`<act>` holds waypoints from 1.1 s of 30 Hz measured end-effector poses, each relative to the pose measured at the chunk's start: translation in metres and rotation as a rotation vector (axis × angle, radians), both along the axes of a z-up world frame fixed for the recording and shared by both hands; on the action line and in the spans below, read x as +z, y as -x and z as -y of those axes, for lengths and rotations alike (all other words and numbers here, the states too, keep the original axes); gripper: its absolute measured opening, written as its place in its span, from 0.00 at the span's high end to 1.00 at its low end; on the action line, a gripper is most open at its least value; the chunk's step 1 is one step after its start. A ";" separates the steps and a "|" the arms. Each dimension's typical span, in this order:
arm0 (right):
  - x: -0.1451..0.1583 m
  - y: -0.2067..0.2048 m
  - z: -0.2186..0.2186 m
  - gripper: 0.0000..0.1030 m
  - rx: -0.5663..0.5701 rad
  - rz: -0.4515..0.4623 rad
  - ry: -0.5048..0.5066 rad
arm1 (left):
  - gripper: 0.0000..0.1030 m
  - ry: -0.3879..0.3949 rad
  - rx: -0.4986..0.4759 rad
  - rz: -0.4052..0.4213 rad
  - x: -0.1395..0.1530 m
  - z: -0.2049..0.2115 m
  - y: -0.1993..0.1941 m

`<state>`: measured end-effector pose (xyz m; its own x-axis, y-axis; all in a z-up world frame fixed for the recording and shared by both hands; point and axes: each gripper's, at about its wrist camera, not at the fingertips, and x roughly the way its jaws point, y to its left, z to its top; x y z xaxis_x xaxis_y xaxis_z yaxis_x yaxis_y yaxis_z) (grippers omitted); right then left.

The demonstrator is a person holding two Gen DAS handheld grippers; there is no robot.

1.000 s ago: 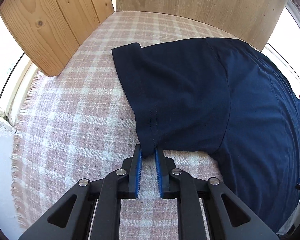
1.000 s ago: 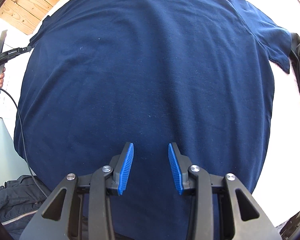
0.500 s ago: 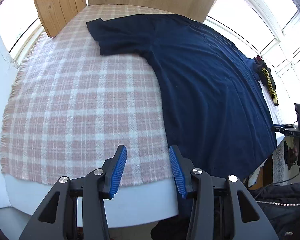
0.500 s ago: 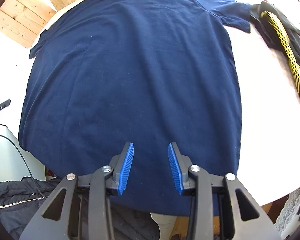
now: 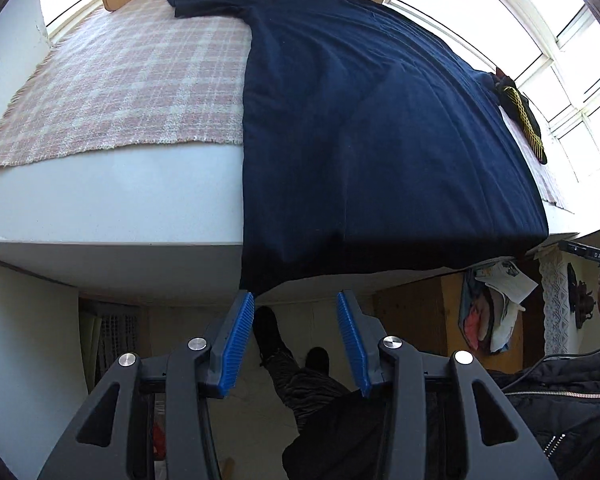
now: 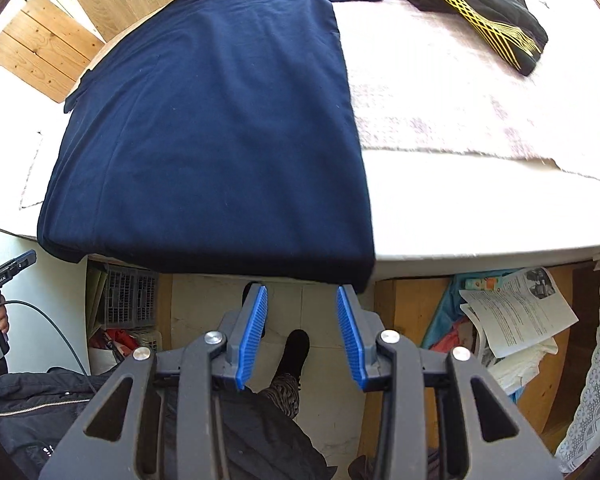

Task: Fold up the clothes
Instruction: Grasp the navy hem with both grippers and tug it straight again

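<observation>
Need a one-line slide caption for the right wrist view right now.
Open right gripper below the table edge, jaws aimed at the spread navy T-shirt's overhanging hem.

**Count of things in view**

One navy shirt (image 6: pixel 208 128) at centre. One black and yellow garment (image 6: pixel 476 12) at one o'clock. One checked blanket (image 5: pixel 132 80), ten o'clock in the left view. Two grippers: left (image 5: pixel 296 332), right (image 6: pixel 302 326) (each with two blue pads). One open booklet (image 6: pixel 516 308) at four o'clock.
</observation>
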<state>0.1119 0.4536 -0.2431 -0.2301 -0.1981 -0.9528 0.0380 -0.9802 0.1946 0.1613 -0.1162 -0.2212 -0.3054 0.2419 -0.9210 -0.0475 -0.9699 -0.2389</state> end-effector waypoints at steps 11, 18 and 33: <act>-0.035 -0.002 -0.017 0.58 0.014 -0.076 -0.072 | 0.61 0.042 0.011 0.044 -0.031 0.004 -0.005; -0.056 0.017 -0.028 0.58 -0.040 -0.031 0.057 | 0.61 0.044 -0.006 0.042 -0.029 0.006 -0.003; -0.066 0.027 -0.010 0.58 -0.007 -0.004 0.087 | 0.61 0.037 -0.026 0.055 -0.051 0.013 0.013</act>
